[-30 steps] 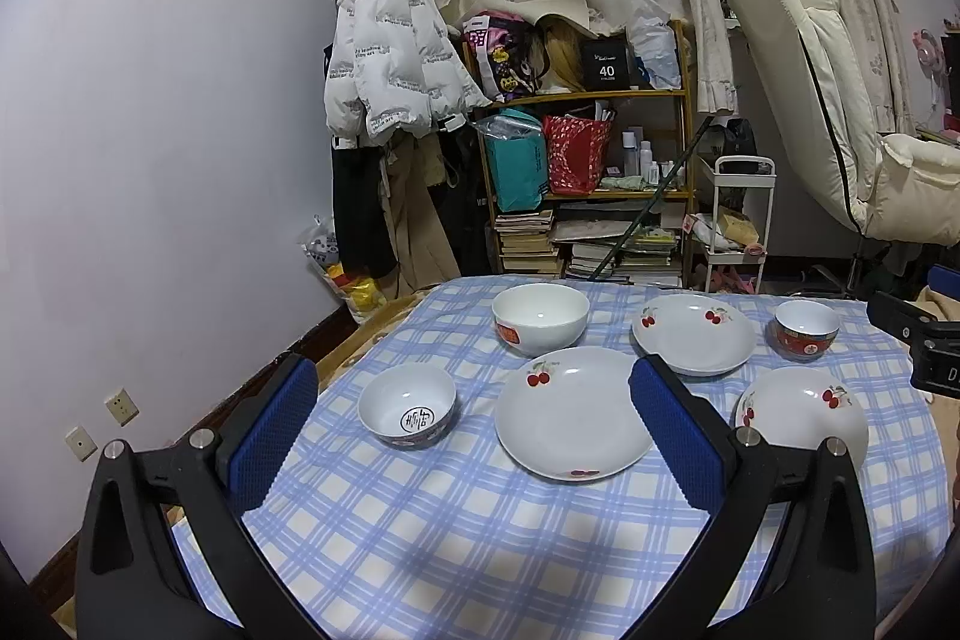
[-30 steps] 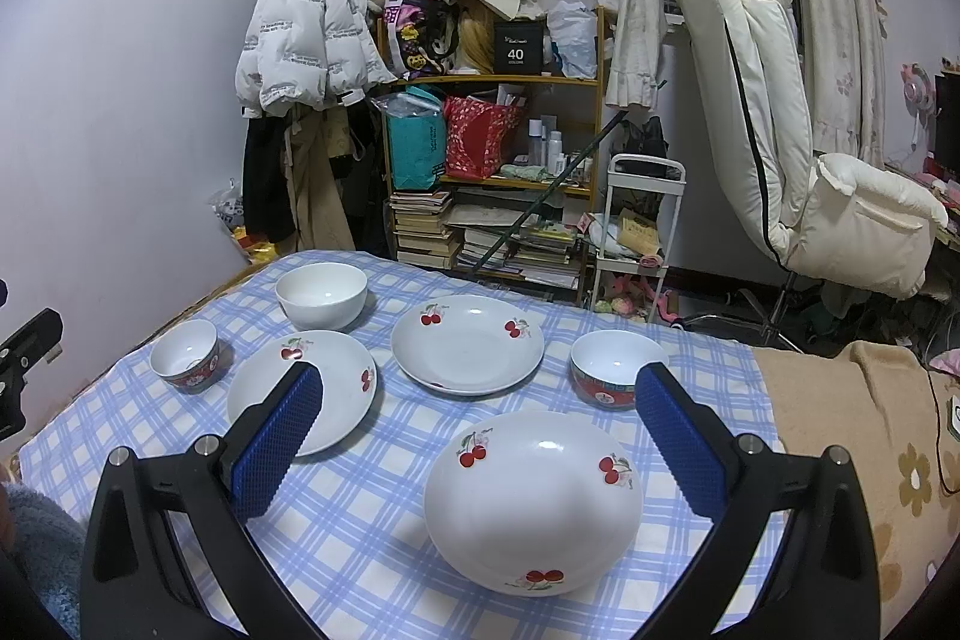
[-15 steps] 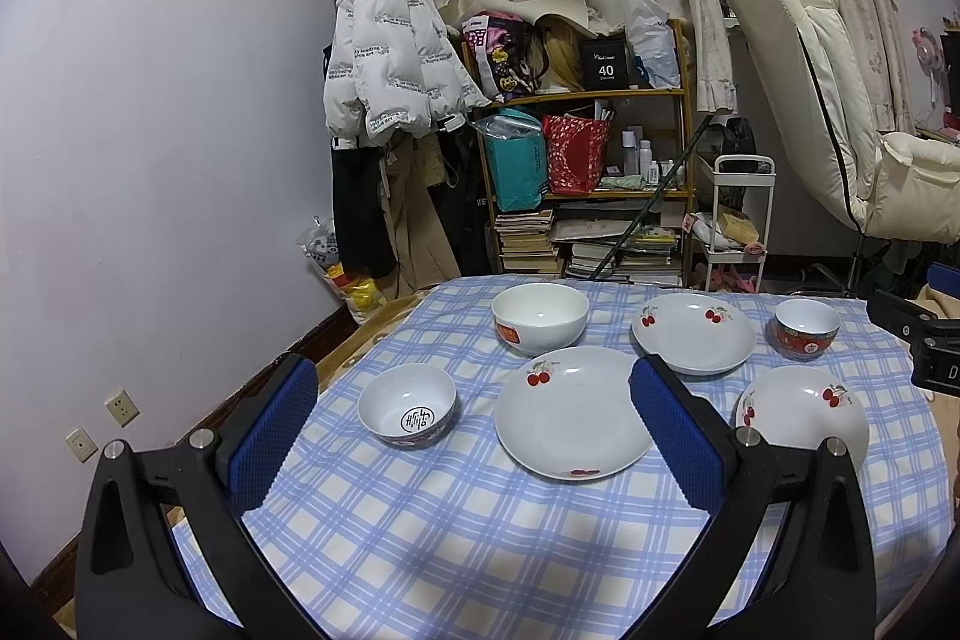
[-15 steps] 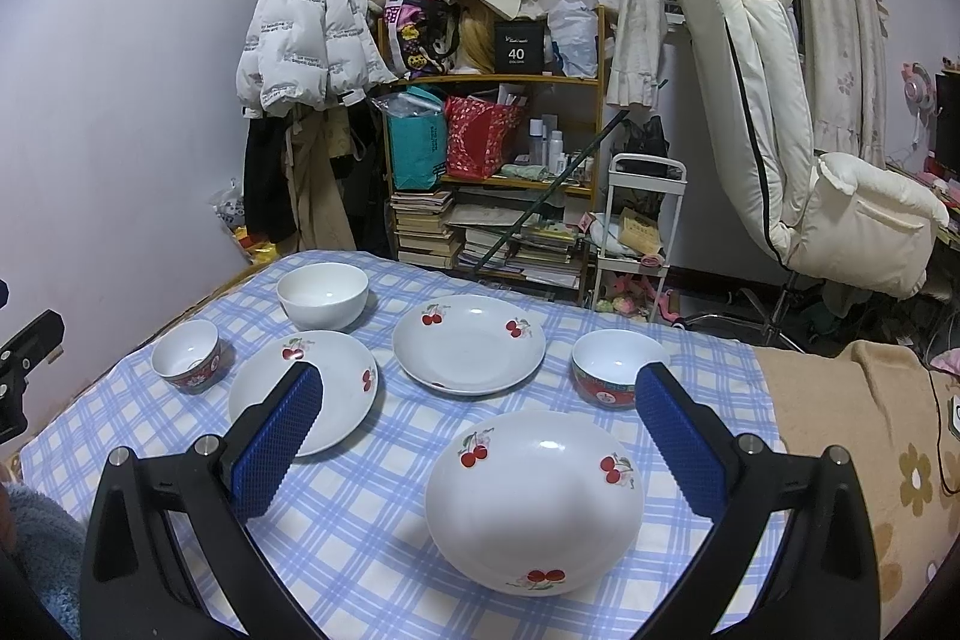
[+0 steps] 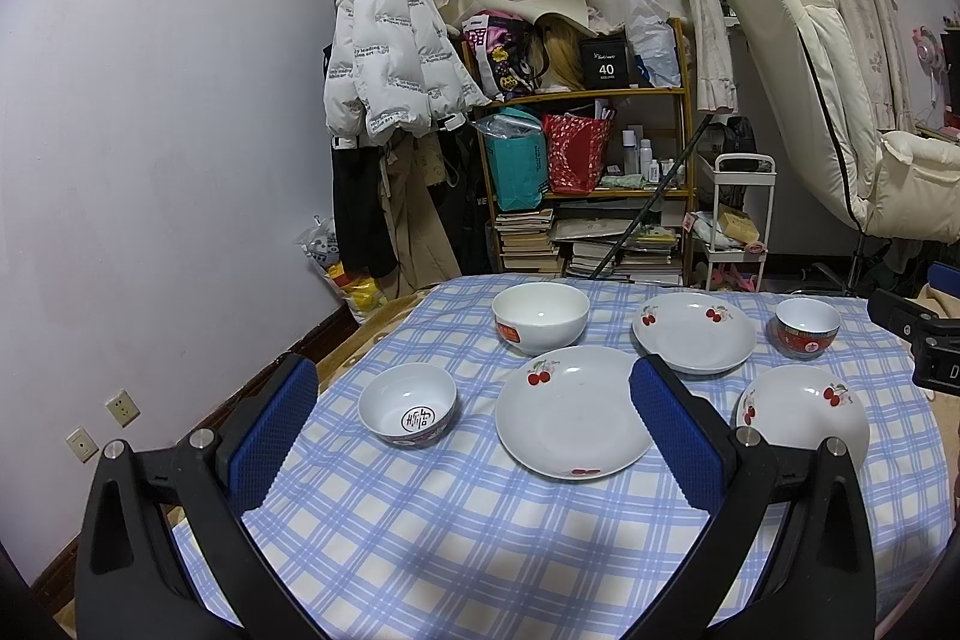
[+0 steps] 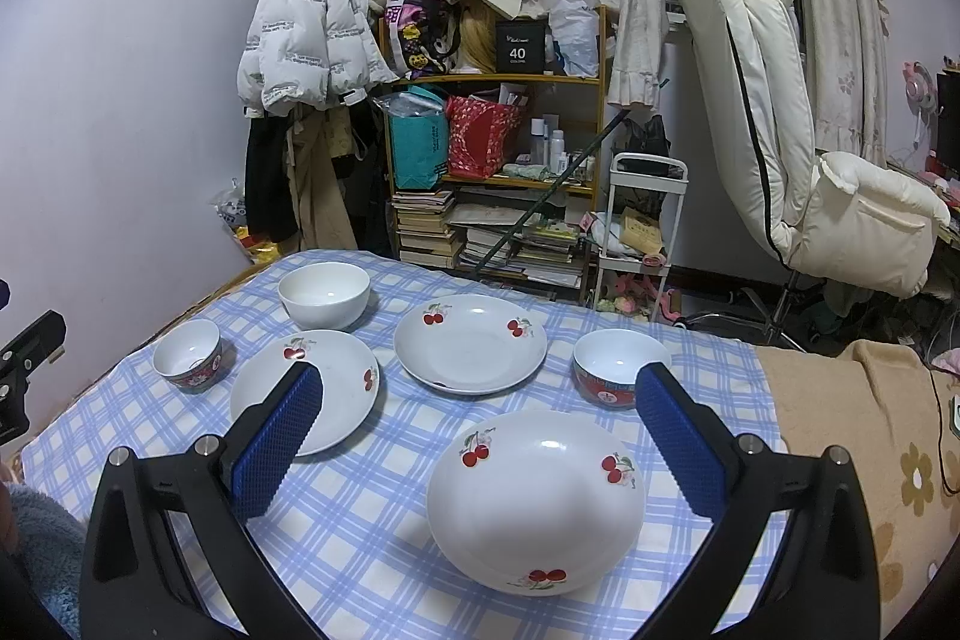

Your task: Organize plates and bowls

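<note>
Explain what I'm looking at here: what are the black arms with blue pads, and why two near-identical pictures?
No robot: a person holds a two-finger gripper in each hand, and a fisheye camera on each looks forward along its fingers. The blue pads are the fingers' inner faces. The left gripper and right gripper are both open and hold nothing.

Both views show one checked tablecloth from slightly different sides. On it lie three cherry-print plates, e.g. the nearest plate in the right view, and three bowls: a plain white bowl, a bowl with a character inside and a red-banded bowl. Nothing is stacked.
</note>
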Available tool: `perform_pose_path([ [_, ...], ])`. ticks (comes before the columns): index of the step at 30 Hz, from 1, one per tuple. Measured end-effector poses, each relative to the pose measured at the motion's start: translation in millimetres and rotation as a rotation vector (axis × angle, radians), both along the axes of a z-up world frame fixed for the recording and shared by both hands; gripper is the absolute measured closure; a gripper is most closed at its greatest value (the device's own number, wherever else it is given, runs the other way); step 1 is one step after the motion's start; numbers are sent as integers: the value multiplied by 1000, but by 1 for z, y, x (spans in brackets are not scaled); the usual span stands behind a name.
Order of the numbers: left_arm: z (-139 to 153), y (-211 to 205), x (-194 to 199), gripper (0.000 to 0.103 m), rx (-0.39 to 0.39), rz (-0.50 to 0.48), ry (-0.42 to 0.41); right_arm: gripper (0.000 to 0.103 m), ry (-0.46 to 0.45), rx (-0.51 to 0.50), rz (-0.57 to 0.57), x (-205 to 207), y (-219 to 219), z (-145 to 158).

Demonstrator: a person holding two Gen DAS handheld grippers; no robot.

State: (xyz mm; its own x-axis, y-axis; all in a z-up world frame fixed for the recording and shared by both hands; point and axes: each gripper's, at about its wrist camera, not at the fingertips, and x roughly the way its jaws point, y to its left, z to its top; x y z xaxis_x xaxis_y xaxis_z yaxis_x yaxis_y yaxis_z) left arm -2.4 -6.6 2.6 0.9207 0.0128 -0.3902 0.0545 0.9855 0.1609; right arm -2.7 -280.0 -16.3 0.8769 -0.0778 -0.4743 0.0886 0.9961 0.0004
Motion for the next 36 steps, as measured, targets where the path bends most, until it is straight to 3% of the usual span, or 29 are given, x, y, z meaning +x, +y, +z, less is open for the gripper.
perform_pose_path([
  [19,-5,4,2,1,8,4,16,0,7,2,2,2,-1,1],
  [26,0,6,20,1,8,24,58,0,-8,-41,25,8,7,7],
  [36,3,3,62,1,-3,48,158,0,29,14,17,48,5,14],
])
